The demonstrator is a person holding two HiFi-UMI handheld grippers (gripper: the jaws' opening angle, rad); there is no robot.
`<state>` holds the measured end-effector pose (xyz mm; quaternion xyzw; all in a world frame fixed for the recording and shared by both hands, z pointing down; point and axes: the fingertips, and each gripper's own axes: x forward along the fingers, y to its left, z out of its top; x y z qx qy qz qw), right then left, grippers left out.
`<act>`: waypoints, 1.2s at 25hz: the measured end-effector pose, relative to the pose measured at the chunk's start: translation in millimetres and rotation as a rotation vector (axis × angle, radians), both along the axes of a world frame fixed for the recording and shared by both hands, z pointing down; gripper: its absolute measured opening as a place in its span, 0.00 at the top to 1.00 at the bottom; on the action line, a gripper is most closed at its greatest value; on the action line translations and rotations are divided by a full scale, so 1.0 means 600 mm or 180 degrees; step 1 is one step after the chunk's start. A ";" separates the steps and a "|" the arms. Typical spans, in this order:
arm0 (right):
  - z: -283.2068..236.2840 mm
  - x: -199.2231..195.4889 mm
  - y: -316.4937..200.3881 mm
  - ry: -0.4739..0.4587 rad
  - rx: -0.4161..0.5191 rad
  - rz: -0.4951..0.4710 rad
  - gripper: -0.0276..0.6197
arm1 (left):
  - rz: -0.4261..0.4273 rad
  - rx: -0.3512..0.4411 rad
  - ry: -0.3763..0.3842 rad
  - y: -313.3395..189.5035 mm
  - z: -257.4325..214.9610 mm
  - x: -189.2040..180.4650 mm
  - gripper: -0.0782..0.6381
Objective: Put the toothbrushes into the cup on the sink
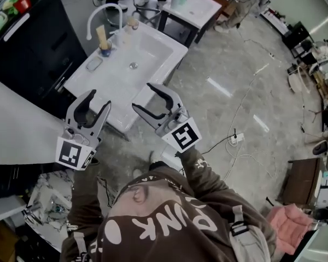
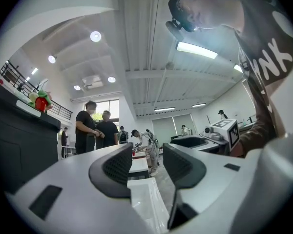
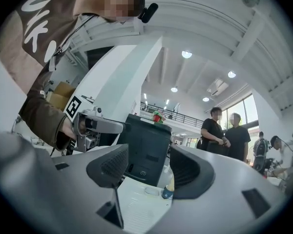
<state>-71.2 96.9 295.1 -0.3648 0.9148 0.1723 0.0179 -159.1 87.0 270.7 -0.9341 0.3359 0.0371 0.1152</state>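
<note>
Cup point(image 1: 105, 49) on the sink point(image 1: 153, 51) is risking a toppling nudge as left tool point(image 1: 98, 99) and right tool point(image 1: 143, 96) are hovering, agape and empty.

Left gripper point(image 1: 97, 100) and right gripper point(image 1: 144, 96) are held out side by side, jaws pointing forward and spread wide. Nothing between either pair, far as I can tell.

Open laboratory-type test hall: freestanding white ceramic sink point(image 1: 153, 48) on grey polished concrete floor point(image 1: 218, 53), loose white cables point(image 1: 246, 156) and white power strip point(image 1: 235, 139) trailing across it, high white beamed ceiling point(image 2: 136, 43) with round lights point(image 3: 186, 54).
</note>
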 end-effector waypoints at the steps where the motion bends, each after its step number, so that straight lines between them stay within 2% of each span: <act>1: -0.003 0.001 0.008 -0.0009 0.0001 0.0003 0.57 | 0.0006 0.0010 0.0003 0.008 -0.004 0.001 0.63; 6: -0.004 0.012 0.031 0.0036 -0.0026 -0.0014 0.61 | -0.0001 0.0035 0.0008 0.034 -0.016 0.011 0.63; 30: -0.003 0.102 0.075 0.0096 0.0055 -0.0080 0.61 | -0.0076 0.0111 -0.0044 0.082 -0.025 0.104 0.63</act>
